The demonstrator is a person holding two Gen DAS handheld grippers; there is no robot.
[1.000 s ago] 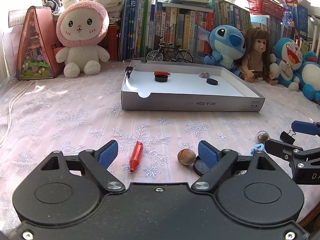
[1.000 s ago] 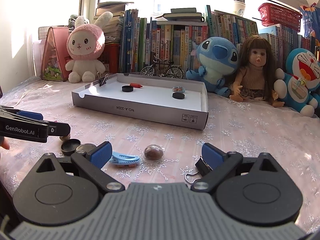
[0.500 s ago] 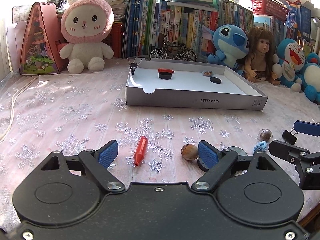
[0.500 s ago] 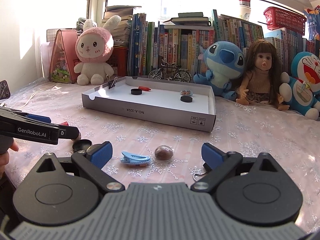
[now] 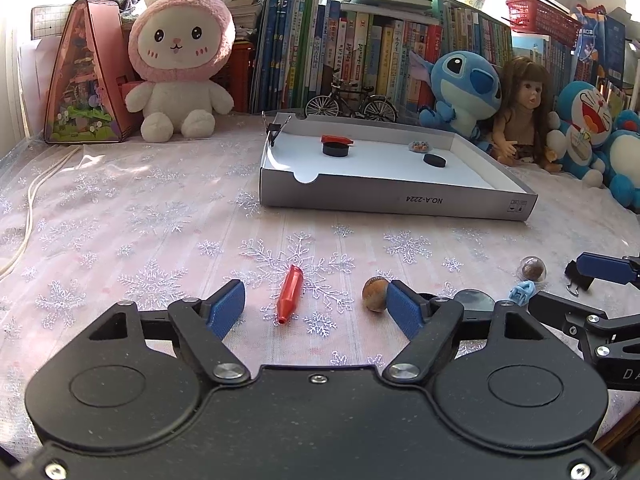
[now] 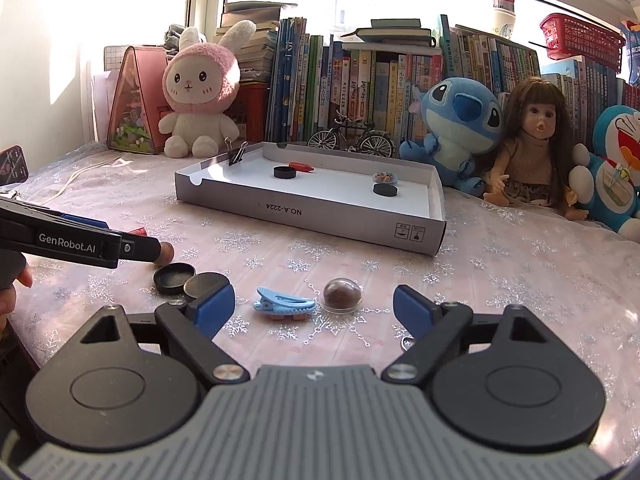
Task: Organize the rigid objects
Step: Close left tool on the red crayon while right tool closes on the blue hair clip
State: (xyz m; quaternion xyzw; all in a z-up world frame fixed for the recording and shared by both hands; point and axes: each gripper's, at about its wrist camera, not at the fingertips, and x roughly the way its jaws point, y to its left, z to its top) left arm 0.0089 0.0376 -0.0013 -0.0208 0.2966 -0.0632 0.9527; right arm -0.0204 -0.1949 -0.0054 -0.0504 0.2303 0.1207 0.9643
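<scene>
Right wrist – two black lids [image 6: 188,280]

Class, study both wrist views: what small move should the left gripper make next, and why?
Probably ease the left gripper forward and down around the red cap. Its jaws are open and empty, the cap lies on the cloth between them, and a similar red piece already sits in the tray.

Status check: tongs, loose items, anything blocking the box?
Left tongs open, red cap lies between the fingers. Right tongs open, blue clip and domed bead ahead. Path to box unobstructed.
</scene>
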